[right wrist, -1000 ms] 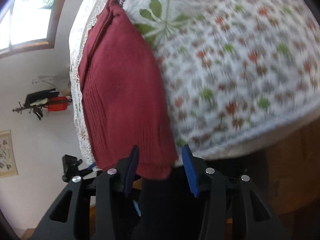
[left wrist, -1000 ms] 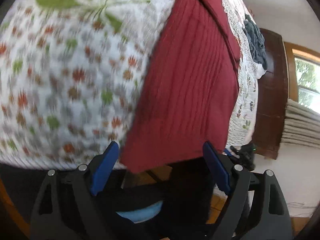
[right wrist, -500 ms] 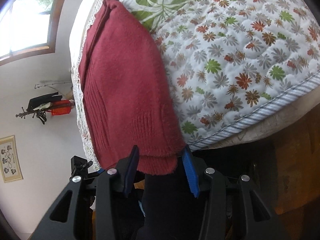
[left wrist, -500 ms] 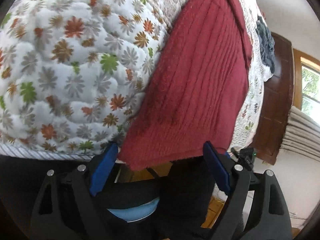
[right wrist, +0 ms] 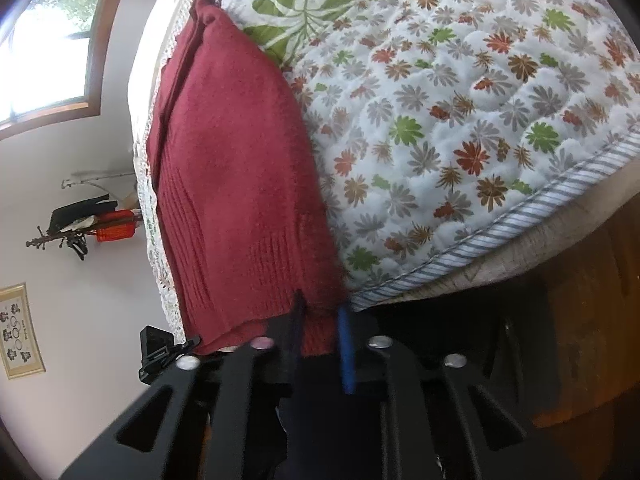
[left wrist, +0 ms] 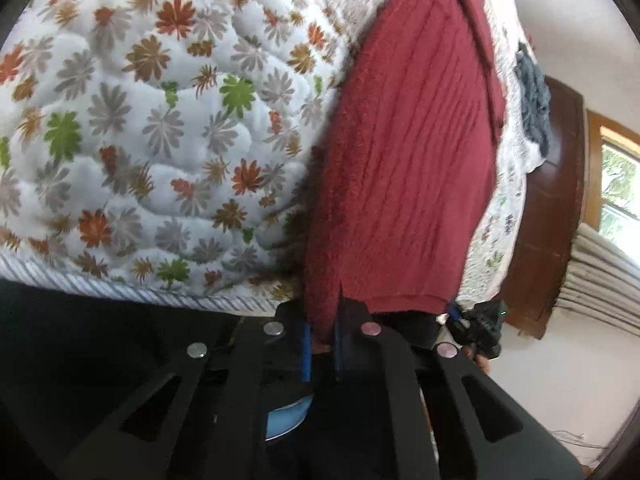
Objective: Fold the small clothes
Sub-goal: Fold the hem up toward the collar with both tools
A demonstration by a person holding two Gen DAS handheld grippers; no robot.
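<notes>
A dark red knitted garment [left wrist: 404,168] lies flat on a flower-patterned quilt [left wrist: 152,128], its hem at the bed's near edge. My left gripper [left wrist: 322,330] is shut on one hem corner, the knit pinched between its blue pads. In the right wrist view the same red garment [right wrist: 232,184] runs away from me, and my right gripper [right wrist: 320,332] is shut on the other hem corner. The quilt [right wrist: 460,112] spreads out to the right of it.
A grey-blue cloth heap [left wrist: 532,96] sits farther up the bed by a dark wooden headboard [left wrist: 560,208]. The quilt's striped border [right wrist: 520,216] marks the mattress edge. A window [right wrist: 52,44], a rack [right wrist: 80,228] and a framed picture [right wrist: 18,330] are on the wall.
Both grippers went from open around the hem to shut on its corners. The cameras moved closer to the bed edge.
</notes>
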